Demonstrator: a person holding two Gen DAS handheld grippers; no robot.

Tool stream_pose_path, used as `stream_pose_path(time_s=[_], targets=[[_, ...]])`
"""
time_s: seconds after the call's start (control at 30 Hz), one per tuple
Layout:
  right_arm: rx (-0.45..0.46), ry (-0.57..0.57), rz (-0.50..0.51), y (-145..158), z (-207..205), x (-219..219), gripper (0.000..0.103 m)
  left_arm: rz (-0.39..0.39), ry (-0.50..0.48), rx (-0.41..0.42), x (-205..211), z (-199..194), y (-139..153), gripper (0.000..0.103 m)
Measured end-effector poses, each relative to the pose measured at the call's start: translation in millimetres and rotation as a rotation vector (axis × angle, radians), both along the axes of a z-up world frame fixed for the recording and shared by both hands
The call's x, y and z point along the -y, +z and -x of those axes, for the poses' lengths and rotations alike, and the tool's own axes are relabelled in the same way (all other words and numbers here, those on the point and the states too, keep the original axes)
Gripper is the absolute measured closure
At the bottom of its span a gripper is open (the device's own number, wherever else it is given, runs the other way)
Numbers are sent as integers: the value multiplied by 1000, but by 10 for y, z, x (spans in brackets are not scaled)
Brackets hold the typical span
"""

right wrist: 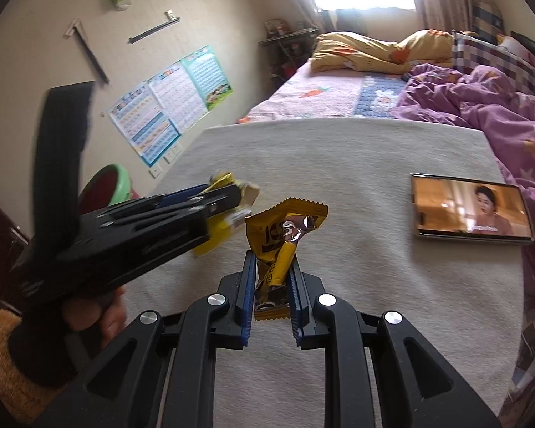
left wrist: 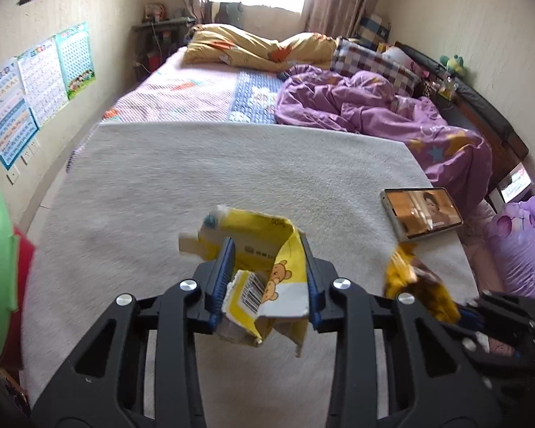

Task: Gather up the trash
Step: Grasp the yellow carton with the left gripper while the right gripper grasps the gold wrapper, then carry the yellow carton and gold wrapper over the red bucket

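My left gripper [left wrist: 265,246] is shut on a torn yellow and white carton [left wrist: 267,278] with a bear print and a barcode; both blue pads press its sides above the white blanket [left wrist: 232,178]. The right wrist view shows the same left gripper [right wrist: 228,196] from the side, carton [right wrist: 214,239] in its fingers, a hand below. My right gripper [right wrist: 271,260] is shut on a yellow and brown snack wrapper [right wrist: 285,228], held upright. That wrapper [left wrist: 410,278] shows blurred at the right of the left wrist view.
A phone [left wrist: 422,214] [right wrist: 470,210] with a lit screen lies on the blanket's right side. A green-rimmed red bin [left wrist: 0,274] [right wrist: 107,185] stands off the bed's left edge. A purple quilt [left wrist: 374,107] and pillows fill the far bed; posters [right wrist: 167,103] hang on the left wall.
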State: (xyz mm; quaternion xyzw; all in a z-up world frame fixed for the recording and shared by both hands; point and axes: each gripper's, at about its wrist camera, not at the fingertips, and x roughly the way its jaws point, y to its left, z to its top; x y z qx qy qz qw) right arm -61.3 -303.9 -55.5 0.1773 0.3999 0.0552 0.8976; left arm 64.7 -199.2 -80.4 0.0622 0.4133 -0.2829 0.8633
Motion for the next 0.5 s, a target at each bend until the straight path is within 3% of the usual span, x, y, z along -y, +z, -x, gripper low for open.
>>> stream_pose_path(time_s=[0.5], targets=[[15,115,11,100,-111,-506,85,29,136,22,-815,314,198,69]])
